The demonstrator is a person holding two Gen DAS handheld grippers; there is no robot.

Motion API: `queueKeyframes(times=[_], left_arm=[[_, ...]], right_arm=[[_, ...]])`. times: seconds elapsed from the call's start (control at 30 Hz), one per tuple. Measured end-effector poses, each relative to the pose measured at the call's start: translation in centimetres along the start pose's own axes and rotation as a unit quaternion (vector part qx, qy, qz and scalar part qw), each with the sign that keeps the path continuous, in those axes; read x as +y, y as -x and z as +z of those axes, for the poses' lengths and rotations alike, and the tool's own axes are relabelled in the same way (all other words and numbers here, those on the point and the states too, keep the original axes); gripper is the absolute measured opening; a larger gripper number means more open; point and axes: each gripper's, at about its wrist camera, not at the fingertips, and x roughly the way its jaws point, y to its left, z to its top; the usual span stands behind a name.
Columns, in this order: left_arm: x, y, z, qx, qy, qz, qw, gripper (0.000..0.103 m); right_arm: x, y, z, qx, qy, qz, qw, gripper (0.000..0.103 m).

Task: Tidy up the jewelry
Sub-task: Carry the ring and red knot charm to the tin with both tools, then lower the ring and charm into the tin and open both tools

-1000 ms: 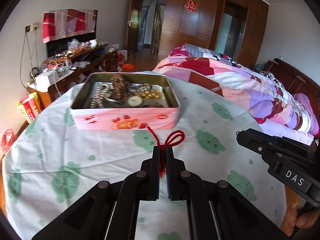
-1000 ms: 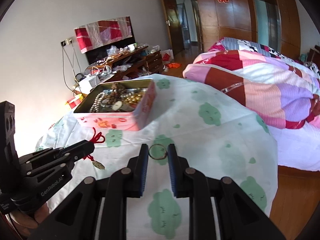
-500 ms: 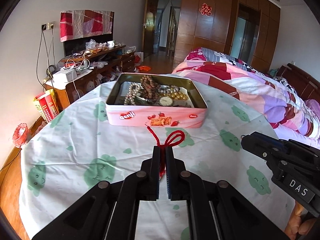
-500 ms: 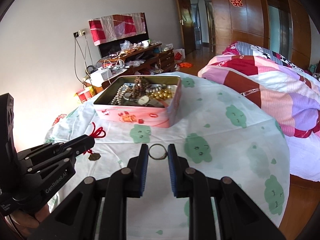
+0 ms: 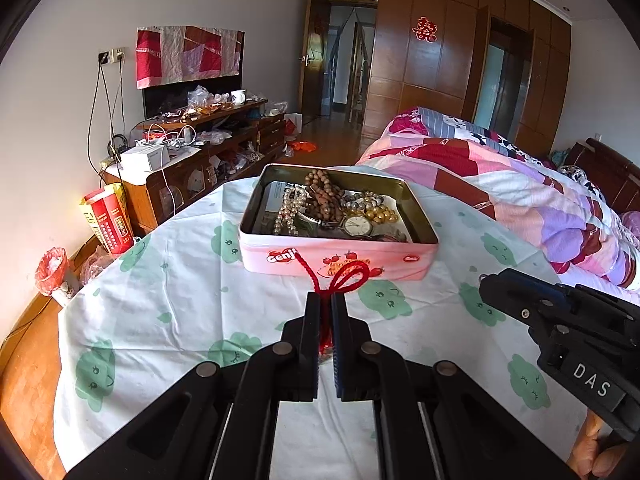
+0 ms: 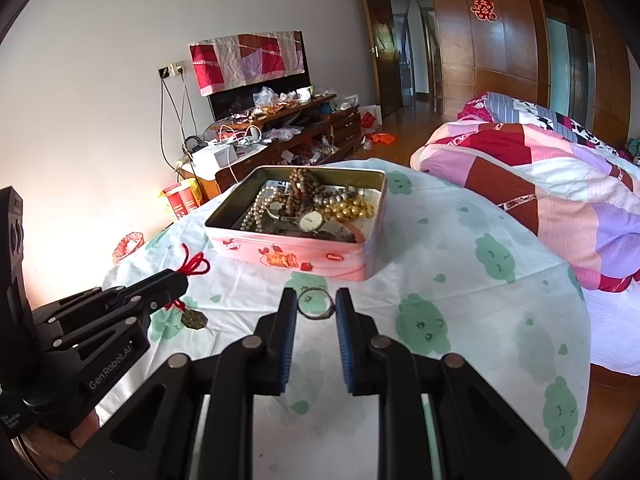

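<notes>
A round table [image 5: 132,320] draped in a white cloth with green cloud prints is seen filling the lower part of both views, its curved edge falling away to a wooden floor on the left and to a quilted bed [image 5: 520,184] close along the right. Broad bare cloth is left around and in front of a pink tin [image 5: 336,258], which is set toward the far side of the table, lid off, with bead strands, pearls and a wristwatch [image 5: 357,226] heaped inside. The near wall of the tin is faced by both tools, with bare cloth lying between it and them. The left gripper [image 5: 326,300] is closed on a red cord [image 5: 344,278], whose loop is held up just before the tin's front wall; in the right wrist view a dark coin-like pendant [image 6: 194,319] is seen hanging from that cord below the jaws, over the cloth. The right gripper [image 6: 316,306] is narrowed around a thin metal ring [image 6: 316,305], which is clasped between the two pads near their tips, above the cloth.
</notes>
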Motion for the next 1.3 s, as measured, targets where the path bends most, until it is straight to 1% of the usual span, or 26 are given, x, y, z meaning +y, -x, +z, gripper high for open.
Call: queueKeyframes(times=[0.23,0.53,0.7,0.87,1.1,1.3], left_arm=[[0.3,-0.9,0.0,0.011,0.010,-0.006,0.9999,0.004],[1.3,-1.6,0.2,0.019,0.025,-0.030,0.9991,0.004],[1.9,-1.6,1.2,0.007,0.038,-0.047,0.9982,0.004],[2.3,-1.8,2.7,-0.010,0.045,-0.049,0.9977,0.004],[2.2,-3.0,4.8,-0.027,0.036,-0.045,0.9980,0.004],[1.7,-5.0,6.1,-0.027,0.029,-0.049,0.9980,0.004]], right_arm=[[0.0,-0.8,0.4,0.001,0.005,-0.003,1.000,0.022],[-0.6,-2.1,0.7,0.013,-0.003,0.001,1.000,0.022],[-1.0,-3.0,1.1,0.018,-0.007,0.000,1.000,0.022],[-1.4,-3.6,2.0,0.017,-0.014,0.004,1.000,0.022],[-1.4,-4.2,3.4,0.004,-0.017,0.007,1.000,0.022],[-2.0,-5.1,4.7,-0.005,-0.022,0.004,1.000,0.022]])
